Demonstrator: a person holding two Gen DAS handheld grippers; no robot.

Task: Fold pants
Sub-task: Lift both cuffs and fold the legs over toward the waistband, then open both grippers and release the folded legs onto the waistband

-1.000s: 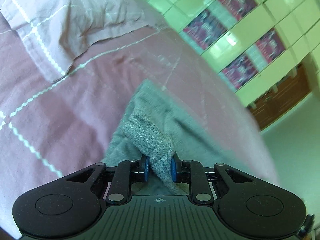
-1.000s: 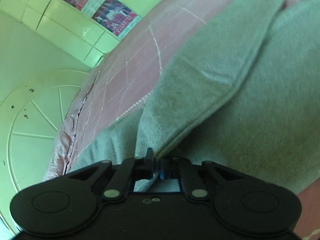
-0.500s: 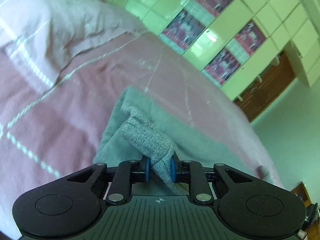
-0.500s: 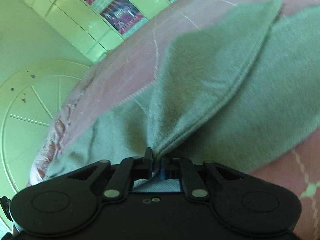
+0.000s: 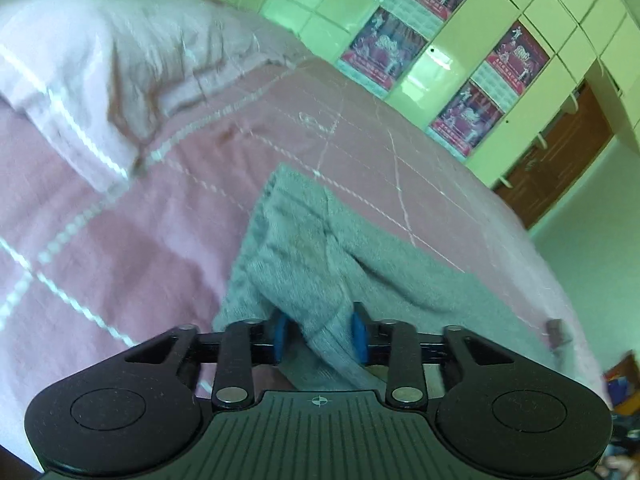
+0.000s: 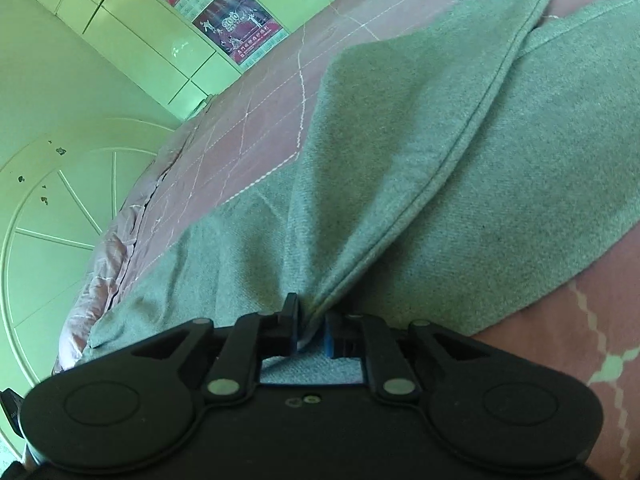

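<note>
Grey pants (image 5: 304,264) lie on a pink checked bed cover (image 5: 120,240). In the left wrist view a bunched fold of them runs between the blue pads of my left gripper (image 5: 319,338). Its jaws are opening and stand apart, and the fold slumps loose between them. In the right wrist view the pants (image 6: 440,140) spread wide, one layer folded over another along a seamed edge. That edge tents up into my right gripper (image 6: 311,330). Its jaws are just beginning to open, and the pads still touch the thin cloth.
A pale pink pillow (image 5: 100,60) lies at the far left of the bed. White wardrobe doors with red posters (image 5: 452,112) stand beyond the bed, beside a brown door (image 5: 560,168). A white panel with radiating ribs (image 6: 60,220) stands past the bed's left edge (image 6: 120,248).
The left jaws have widened and the fold between them has sagged and spread. The right jaws have parted slightly, and the right gripper has sunk closer to the pants.
</note>
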